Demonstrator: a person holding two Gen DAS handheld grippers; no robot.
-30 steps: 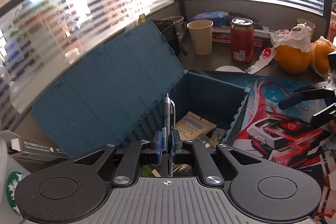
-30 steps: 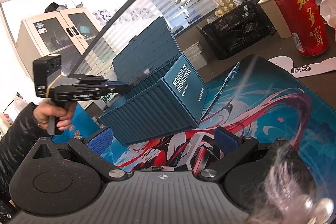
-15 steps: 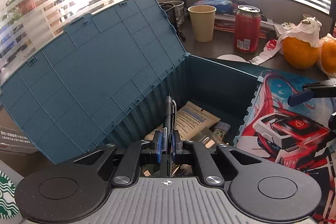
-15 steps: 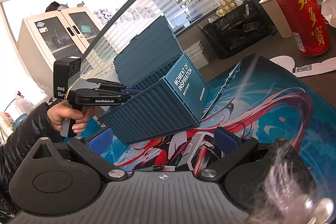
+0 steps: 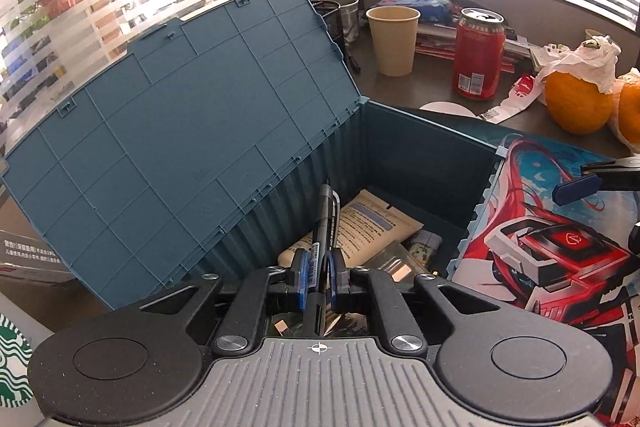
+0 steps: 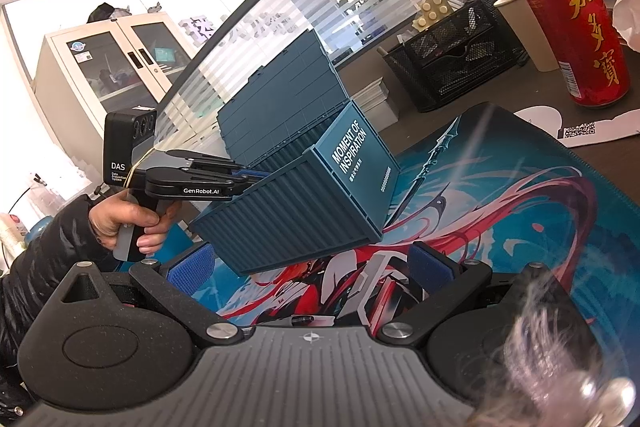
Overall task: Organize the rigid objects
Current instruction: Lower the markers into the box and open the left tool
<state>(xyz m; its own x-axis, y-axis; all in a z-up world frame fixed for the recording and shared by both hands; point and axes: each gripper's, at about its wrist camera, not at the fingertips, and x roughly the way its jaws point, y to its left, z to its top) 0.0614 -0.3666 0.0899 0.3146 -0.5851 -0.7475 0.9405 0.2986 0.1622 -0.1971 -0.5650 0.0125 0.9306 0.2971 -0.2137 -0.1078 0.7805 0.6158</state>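
Desk (image 5: 400,95), dark-topped, carrying a printed mat (image 6: 500,195) at its near side. Storage box (image 5: 424,163), blue-green and ribbed like a shipping container, standing on the mat's left part; its end wall reads "MOMENT OF INSPIRATION" in the right wrist view. Lid (image 5: 180,147) of the box, swung open and leaning back to the left. Inside the box, a cream printed packet (image 5: 372,227) lies flat among smaller packets that cannot be made out clearly.

Left gripper (image 5: 319,281), held over the near rim of the open box; its blue pads are clamped on a dark pen (image 5: 325,223), which points forward and upward above the box contents. Right gripper (image 6: 310,269), low over the mat in front of the box's near corner, fingers wide apart with nothing between them.

Toward the desk's far edge: a black mesh organizer (image 6: 460,67), a paper cup (image 5: 393,39) and a red can (image 5: 478,55) side by side, and two oranges (image 5: 578,103) near the far right corner, one topped with crumpled tissue.
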